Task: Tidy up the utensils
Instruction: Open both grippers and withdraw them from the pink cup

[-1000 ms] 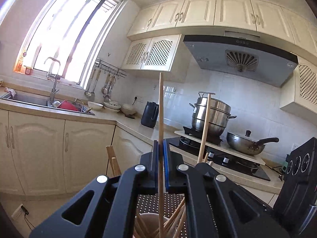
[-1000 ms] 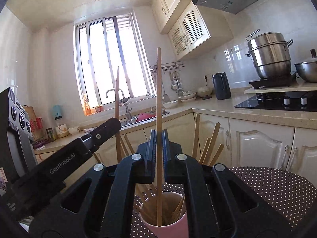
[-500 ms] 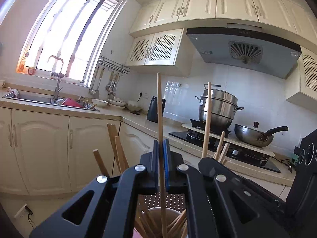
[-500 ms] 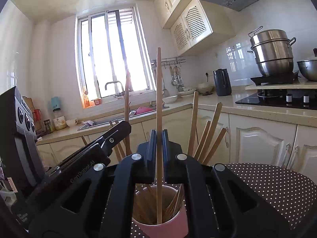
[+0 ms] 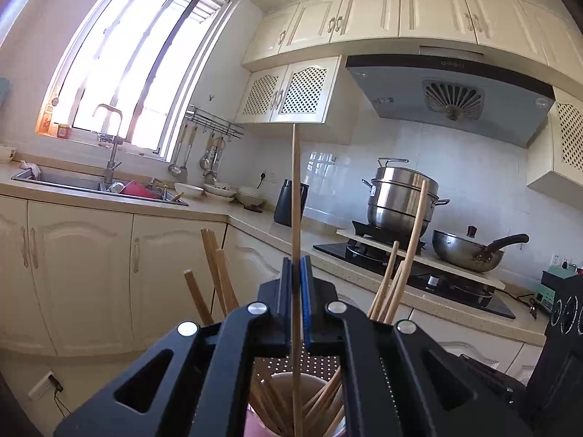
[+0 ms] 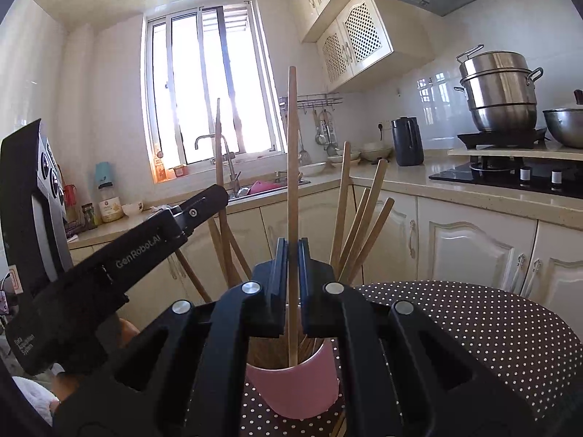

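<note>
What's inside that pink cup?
The round pink cup holds many wooden chopsticks. Each pair of tongs lowers one more into it. The cup's bottom is hidden by sticks and tongs.

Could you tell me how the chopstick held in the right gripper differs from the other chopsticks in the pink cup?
The held chopstick stands upright, clamped by the right gripper; the other chopsticks lean outward against the pink cup, free of any grip. The held chopstick's top rises well above theirs in this view. Both are plain light wood with lower ends inside the cup.
</note>
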Demonstrator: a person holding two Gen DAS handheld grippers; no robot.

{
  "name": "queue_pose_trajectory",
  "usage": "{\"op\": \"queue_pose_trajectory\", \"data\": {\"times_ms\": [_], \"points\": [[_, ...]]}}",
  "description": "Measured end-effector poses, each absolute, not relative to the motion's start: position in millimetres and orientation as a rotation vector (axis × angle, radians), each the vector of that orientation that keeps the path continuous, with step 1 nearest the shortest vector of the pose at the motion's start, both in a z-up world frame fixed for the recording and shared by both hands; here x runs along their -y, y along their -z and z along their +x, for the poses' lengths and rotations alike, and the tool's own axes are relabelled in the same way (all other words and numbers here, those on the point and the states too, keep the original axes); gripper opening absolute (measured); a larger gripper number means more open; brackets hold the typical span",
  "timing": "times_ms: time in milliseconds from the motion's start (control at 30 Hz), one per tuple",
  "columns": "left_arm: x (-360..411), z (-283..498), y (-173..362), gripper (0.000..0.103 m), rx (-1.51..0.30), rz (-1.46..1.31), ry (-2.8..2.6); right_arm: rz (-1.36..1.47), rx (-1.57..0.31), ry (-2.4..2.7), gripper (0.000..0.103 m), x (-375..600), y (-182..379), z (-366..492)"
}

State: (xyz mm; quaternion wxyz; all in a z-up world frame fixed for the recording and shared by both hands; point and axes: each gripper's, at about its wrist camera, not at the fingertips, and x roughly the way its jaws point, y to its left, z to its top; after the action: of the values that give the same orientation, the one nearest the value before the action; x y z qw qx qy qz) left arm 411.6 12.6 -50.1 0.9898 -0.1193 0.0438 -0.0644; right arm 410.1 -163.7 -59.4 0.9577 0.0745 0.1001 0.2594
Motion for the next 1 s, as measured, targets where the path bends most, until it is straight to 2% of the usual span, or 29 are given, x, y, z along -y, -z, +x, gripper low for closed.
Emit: {"op": "queue_pose_trajectory", "data": {"times_ms": [833, 867, 900, 933, 1000], "points": [[-10, 387, 95, 0.007, -0.322, -0.130, 0.192, 0.135, -0.347, -0.501, 0.007, 162, 94, 401], [-11, 387, 95, 0.014, -0.332, -0.131, 0.196, 0.136, -0.353, -0.501, 0.007, 161, 95, 401], [-11, 386, 96, 0.027, -0.338, -0.130, 0.200, 0.137, -0.358, -0.502, 0.007, 161, 95, 400], [-11, 384, 95, 0.032, -0.334, -0.126, 0.195, 0.139, -0.360, -0.502, 0.007, 160, 95, 400], [-12, 380, 95, 0.035, -0.327, -0.120, 0.194, 0.144, -0.373, -0.506, 0.007, 159, 95, 400]]}}
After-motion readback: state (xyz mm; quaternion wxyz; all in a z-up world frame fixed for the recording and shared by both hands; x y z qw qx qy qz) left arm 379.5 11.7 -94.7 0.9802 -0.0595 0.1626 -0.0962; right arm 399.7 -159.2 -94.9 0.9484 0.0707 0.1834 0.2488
